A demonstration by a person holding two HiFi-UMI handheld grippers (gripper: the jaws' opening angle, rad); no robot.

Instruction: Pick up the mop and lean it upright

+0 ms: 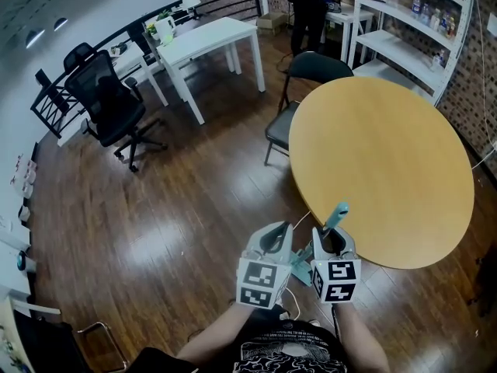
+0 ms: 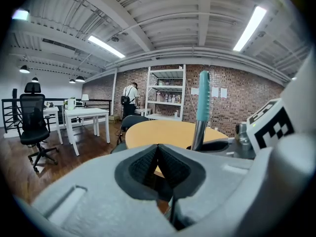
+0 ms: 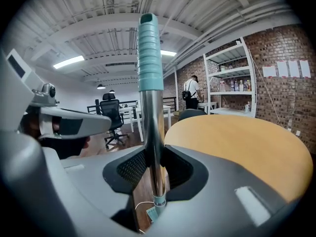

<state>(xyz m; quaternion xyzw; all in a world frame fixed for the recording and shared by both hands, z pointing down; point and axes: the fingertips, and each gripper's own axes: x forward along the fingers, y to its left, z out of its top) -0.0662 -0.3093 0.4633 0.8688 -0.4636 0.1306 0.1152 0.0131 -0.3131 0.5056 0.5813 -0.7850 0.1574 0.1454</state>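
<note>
The mop's handle is a shiny metal pole with a ribbed teal grip (image 3: pixel 149 58) on top, and it stands nearly upright. My right gripper (image 3: pixel 153 167) is shut on the pole just below the grip. In the head view the teal grip (image 1: pixel 338 214) pokes up from the right gripper (image 1: pixel 332 243) close to the round table's near edge. A teal part of the mop (image 1: pixel 301 266) shows lower down between the two grippers. My left gripper (image 2: pixel 158 154) is shut with nothing between its pads. It sits just left of the pole (image 2: pixel 203 98) and apart from it.
A round wooden table (image 1: pixel 404 130) is right in front. A black folding chair (image 1: pixel 311 68) stands at its far side. An office chair (image 1: pixel 109 103) and white desks (image 1: pixel 210 41) are at the left, with shelves (image 1: pixel 419 22) and a person (image 1: pixel 307 6) at the back.
</note>
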